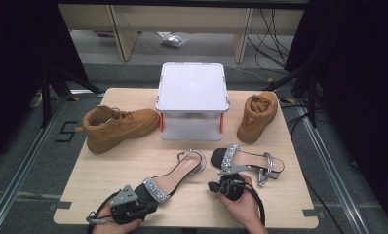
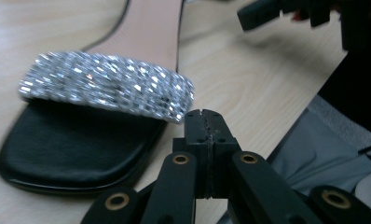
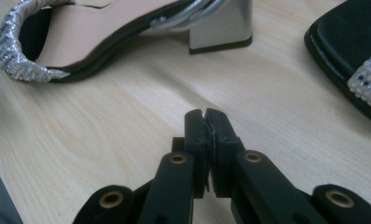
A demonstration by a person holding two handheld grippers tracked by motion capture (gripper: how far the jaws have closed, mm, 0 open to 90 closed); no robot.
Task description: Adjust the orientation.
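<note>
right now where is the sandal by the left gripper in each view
high view: the sandal lies low centre on the table, toe toward the left gripper.
left gripper view: its black toe and rhinestone strap sit upper left, beside the shut gripper.
right gripper view: it lies along the top, silver heel right of centre.
shared landmark: the rhinestone strap.

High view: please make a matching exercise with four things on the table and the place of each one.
Things:
1. white box
2. left boot
3. left sandal
4. right gripper

Places:
A. lying on its side, left of the box
B. near edge, in the person's hand, jaws shut
C. far middle of the table
D. toe end beside the left gripper

Pairs: 1-C, 2-A, 3-D, 4-B
</note>
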